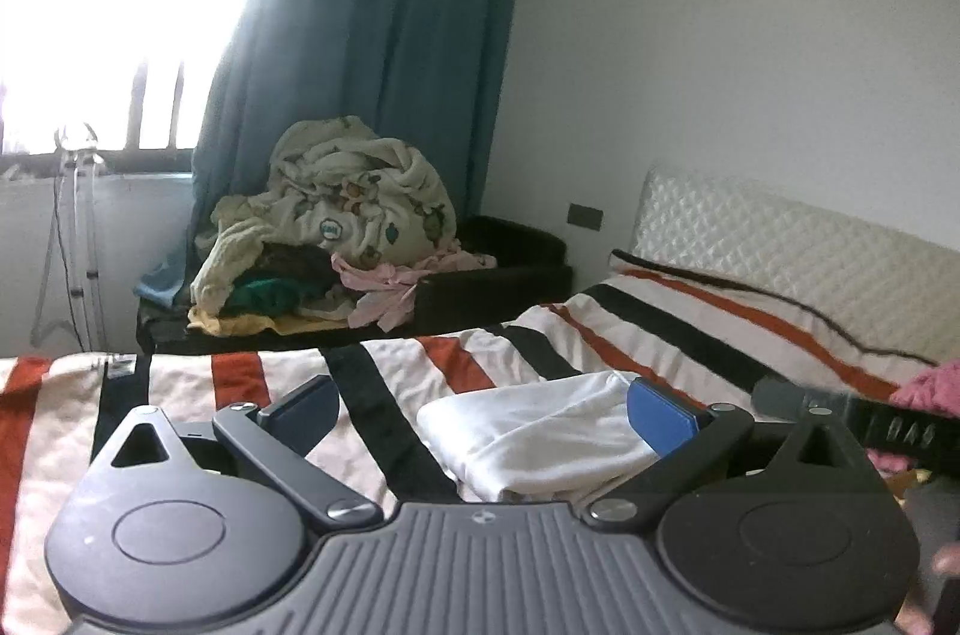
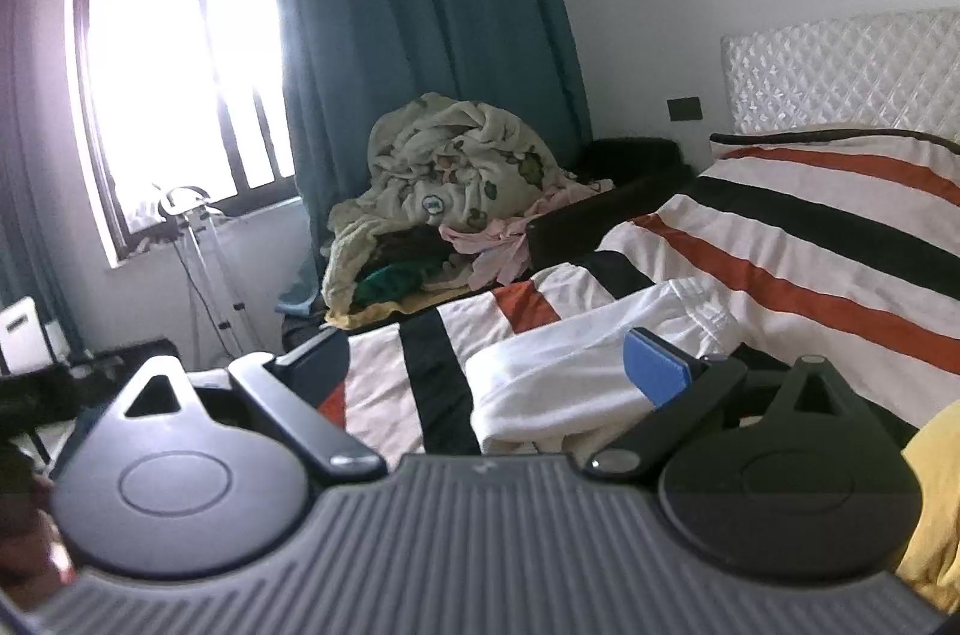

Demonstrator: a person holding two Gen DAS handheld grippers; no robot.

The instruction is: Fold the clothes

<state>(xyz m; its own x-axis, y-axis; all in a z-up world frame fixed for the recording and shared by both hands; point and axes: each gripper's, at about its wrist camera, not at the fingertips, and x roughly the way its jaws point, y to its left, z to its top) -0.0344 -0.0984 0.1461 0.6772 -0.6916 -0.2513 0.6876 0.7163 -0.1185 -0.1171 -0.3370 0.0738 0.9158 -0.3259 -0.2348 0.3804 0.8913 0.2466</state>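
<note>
so 1 white garment (image 1: 540, 431) on bed (image 1: 690, 335), 2 claws, both wide apart.

A folded garment (image 1: 540, 431) lies on the bed (image 1: 660, 329), near, between the spread fingers of the left gripper (image 1: 483, 410). Beyond the bed's far edge a heap of clothes (image 1: 336, 227) sits on a bench (image 1: 510, 257). The curtain (image 1: 384, 35) hangs behind it, the window (image 1: 120, 5) to its left, the headboard (image 1: 780, 233) far right.
</note>
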